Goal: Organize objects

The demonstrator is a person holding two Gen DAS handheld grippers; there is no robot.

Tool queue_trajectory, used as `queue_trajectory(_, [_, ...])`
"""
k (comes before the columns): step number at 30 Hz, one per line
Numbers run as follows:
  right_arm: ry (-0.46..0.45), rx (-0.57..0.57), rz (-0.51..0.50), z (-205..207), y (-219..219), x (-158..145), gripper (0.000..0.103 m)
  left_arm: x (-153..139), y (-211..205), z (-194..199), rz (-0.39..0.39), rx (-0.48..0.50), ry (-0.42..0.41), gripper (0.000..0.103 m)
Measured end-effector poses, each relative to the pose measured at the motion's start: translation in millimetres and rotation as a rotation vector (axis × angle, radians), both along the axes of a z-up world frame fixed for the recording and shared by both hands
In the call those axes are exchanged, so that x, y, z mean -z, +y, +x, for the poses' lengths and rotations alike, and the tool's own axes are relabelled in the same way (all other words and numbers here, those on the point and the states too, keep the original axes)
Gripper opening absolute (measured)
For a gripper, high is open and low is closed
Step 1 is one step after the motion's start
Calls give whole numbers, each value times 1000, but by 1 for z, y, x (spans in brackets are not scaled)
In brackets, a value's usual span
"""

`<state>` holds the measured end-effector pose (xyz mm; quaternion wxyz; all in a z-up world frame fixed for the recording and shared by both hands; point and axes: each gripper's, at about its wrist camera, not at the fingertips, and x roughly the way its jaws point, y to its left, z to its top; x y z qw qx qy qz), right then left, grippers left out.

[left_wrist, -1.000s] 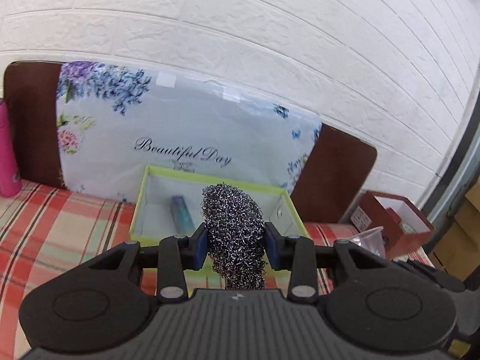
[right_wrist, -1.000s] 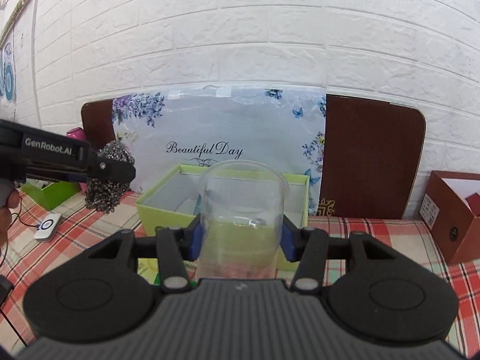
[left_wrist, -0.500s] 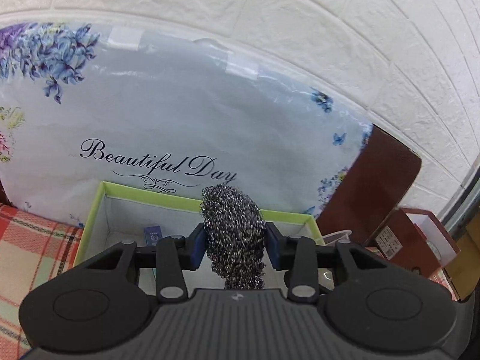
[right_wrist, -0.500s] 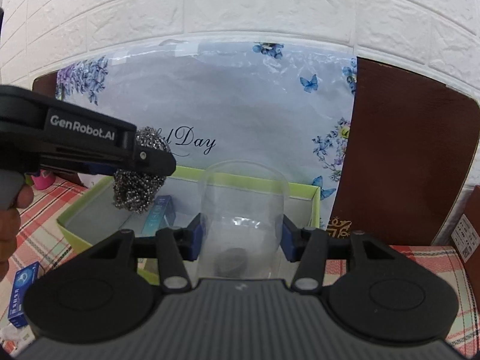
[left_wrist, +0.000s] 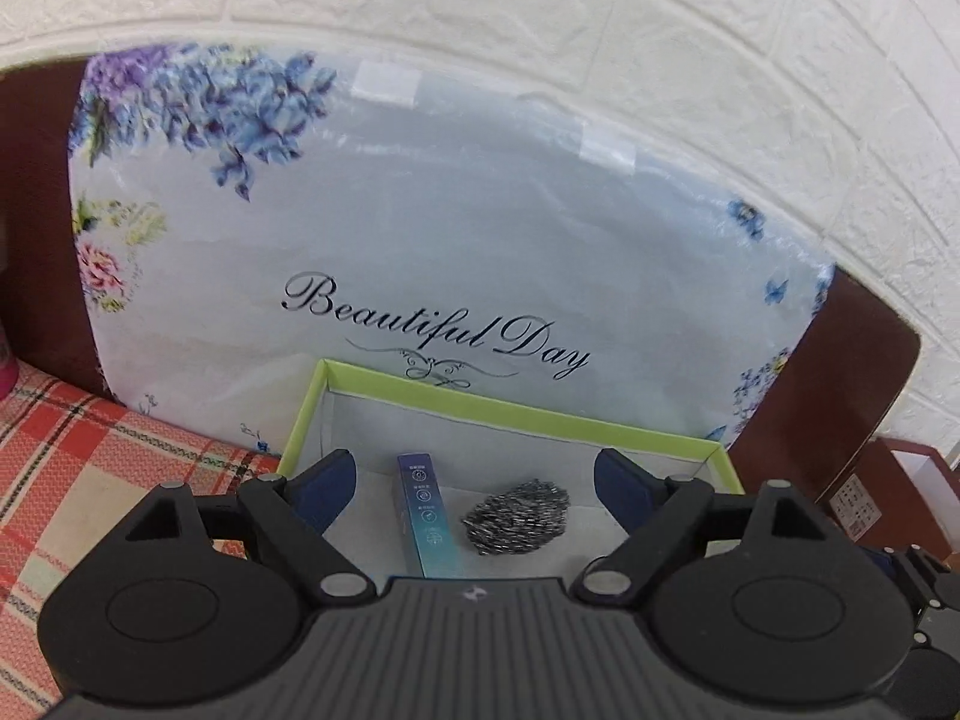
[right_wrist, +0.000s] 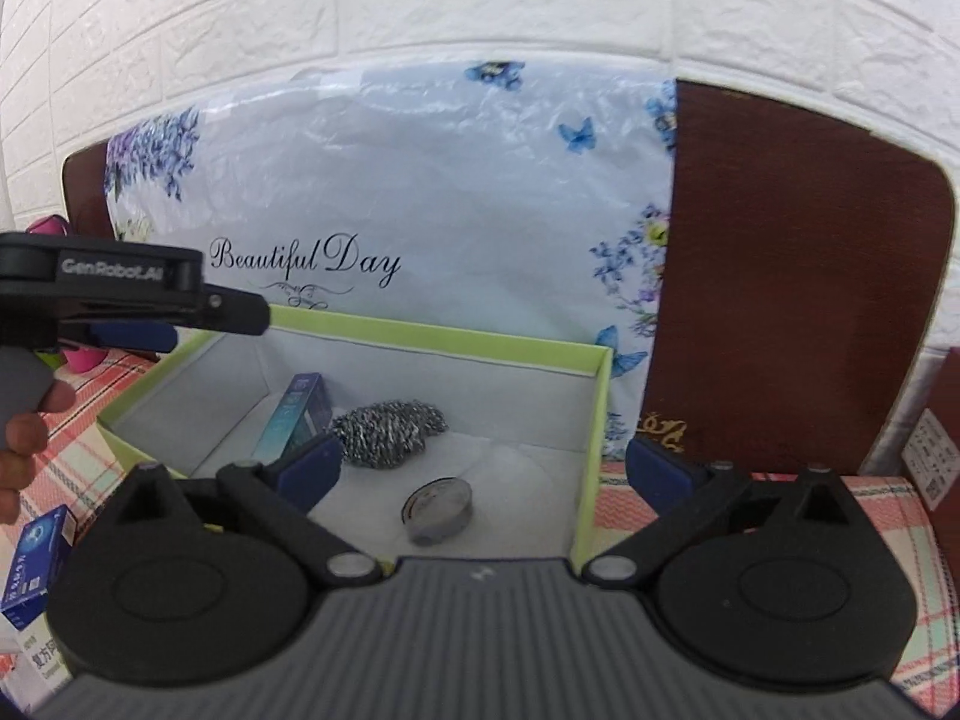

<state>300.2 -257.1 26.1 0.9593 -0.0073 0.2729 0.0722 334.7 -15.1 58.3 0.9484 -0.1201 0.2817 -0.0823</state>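
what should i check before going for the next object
1. Steel scourer lying inside the green box: ok
2. Left gripper fingers opening, nothing between them: ok
3. Right gripper fingers opening, nothing gripped: ok
4. Bare floor left in the box for more items: ok
5. Blue carton outside the box, not yet sorted: not ok

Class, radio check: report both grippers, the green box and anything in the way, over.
Left gripper and right gripper opening, nothing between the jaws. Steel scourer, blue carton and tape roll lie in the green box. Nothing blocking.
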Motion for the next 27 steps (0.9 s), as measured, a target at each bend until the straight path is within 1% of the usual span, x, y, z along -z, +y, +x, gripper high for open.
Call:
queue_trajectory(3, [-17,6,19,-20,-4,-17,103,-15,1,-23,5,11,-34,90])
queue_trajectory(6, [-44,1,34,-53,-6,-33,103,-29,0,-52,26,27,-53,90])
queue_trajectory(10, [-80,19,73,-106,-5,-49,103,-42,-4,-98,88,-1,-48,90])
queue_trajectory(12, [-80,26,92,-133,-5,-52,103,-44,-6,-125,132,-9,-45,90])
queue_trajectory(15, [-66,33,101,-171,-1,-47,103,-37,-9,-164,173,15,-50,90])
queue_trajectory(18, [-58,42,106,-204,4,-37,103,-23,-10,-196,175,30,-20,90])
queue_trajectory(23, [-24,35,156,-245,7,-15,103,9,-12,-234,162,29,51,90])
queue_trajectory(27, [10,58,177,-268,10,4,103,31,-12,-251,176,-15,103,90])
